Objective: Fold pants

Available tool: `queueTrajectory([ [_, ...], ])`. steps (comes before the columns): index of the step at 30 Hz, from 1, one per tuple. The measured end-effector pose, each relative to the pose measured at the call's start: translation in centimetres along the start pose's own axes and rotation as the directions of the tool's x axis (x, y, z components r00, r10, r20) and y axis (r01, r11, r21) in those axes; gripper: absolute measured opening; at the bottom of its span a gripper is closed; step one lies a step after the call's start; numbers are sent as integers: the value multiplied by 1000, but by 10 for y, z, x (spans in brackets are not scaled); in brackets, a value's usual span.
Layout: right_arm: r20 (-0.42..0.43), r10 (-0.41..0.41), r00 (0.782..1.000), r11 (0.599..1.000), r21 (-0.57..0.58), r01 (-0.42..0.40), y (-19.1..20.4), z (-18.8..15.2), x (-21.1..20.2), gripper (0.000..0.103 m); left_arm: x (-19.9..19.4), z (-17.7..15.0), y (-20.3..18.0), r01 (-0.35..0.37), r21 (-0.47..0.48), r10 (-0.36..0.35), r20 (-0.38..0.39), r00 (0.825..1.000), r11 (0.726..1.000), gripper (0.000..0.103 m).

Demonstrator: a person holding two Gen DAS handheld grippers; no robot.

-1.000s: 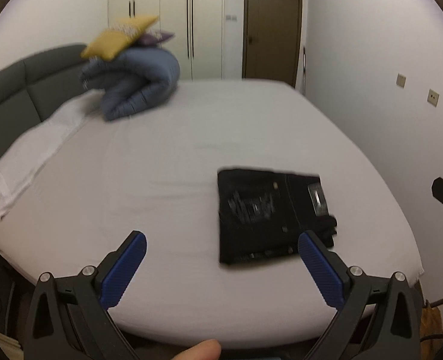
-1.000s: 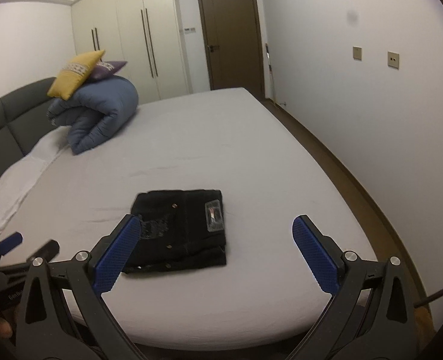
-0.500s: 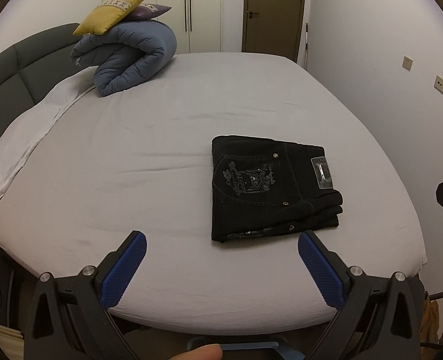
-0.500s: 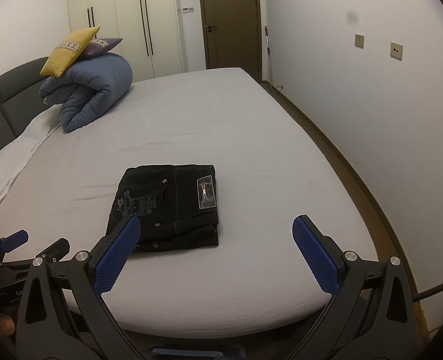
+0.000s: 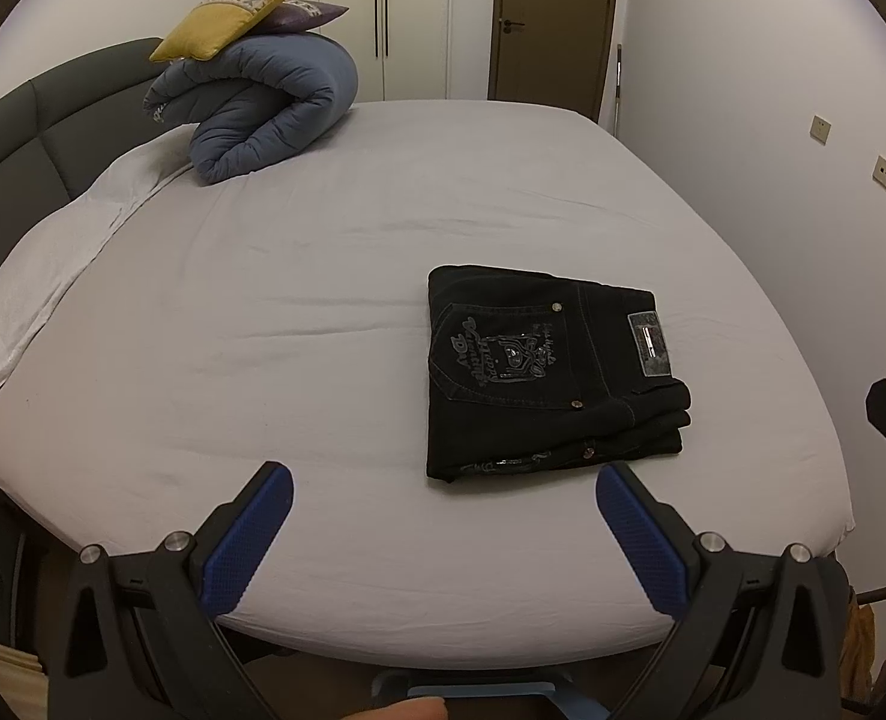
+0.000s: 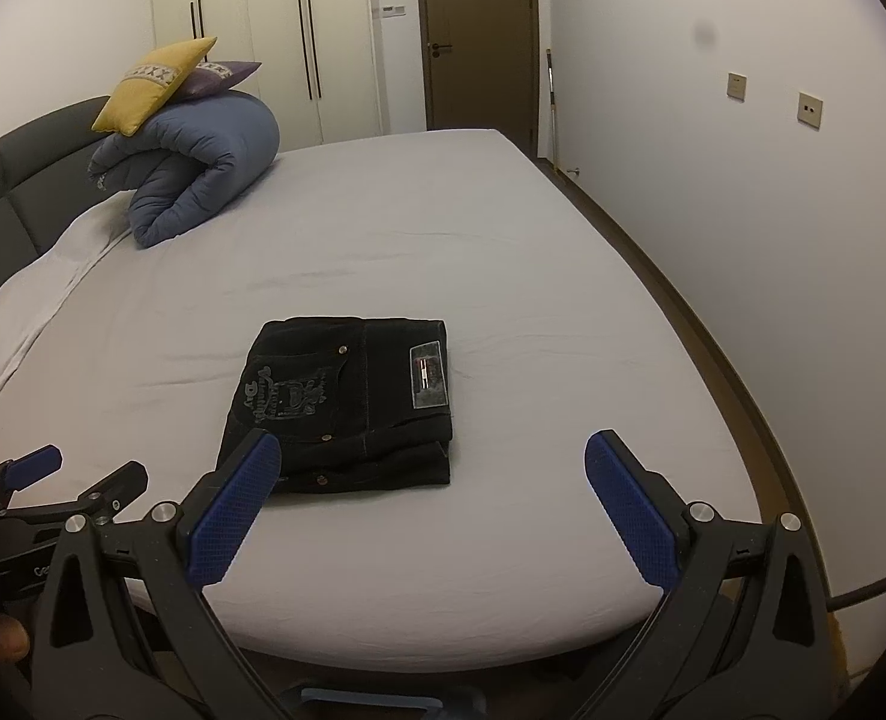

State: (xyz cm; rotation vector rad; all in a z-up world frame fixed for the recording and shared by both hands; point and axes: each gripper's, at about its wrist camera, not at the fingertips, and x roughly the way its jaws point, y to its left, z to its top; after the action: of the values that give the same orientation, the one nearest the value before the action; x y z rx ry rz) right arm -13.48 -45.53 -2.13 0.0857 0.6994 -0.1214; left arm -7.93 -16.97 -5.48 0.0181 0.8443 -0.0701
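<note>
While a second ago the left wrist view was smeared with motion and looked higher across the room, it is now sharp and steady, which suggests both tools have drawn back and settled just off the near edge of the bed (image 5: 299, 228). Over that same second the black jeans (image 5: 539, 372) have slid up and out from between the blue pads in the right wrist view, consistent with that tool pulling away from them. They lie as a compact rectangle, several layers stacked, on the grey sheet near the bed's near right corner, back pocket embroidery and waistband patch facing up, with the stacked edges along the side towards the camera looking reasonably even. Nothing touches them. For the left gripper (image 5: 443, 516), the jaws stand wide apart and hold nothing; for the right gripper (image 6: 431, 492), the jaws are likewise spread wide and empty. From the right wrist view the left tool shows at the lower left, off the near edge. Well apart, at the far left of the bed, sit a rolled blue duvet (image 5: 269, 102) with a yellow cushion (image 5: 233, 12) on top. Judged from this, folding looks finished: no loose leg or unfolded part shows, and the retreat of both tools reads as the close of the task.
</note>
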Motion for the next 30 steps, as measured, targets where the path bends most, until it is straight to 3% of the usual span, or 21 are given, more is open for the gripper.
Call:
queueTrajectory([
  [30,-5,18,1000,1000,-2,-18,10,1,6,103,1,0,4,18,-15,-18,-9,1000,1000,103],
])
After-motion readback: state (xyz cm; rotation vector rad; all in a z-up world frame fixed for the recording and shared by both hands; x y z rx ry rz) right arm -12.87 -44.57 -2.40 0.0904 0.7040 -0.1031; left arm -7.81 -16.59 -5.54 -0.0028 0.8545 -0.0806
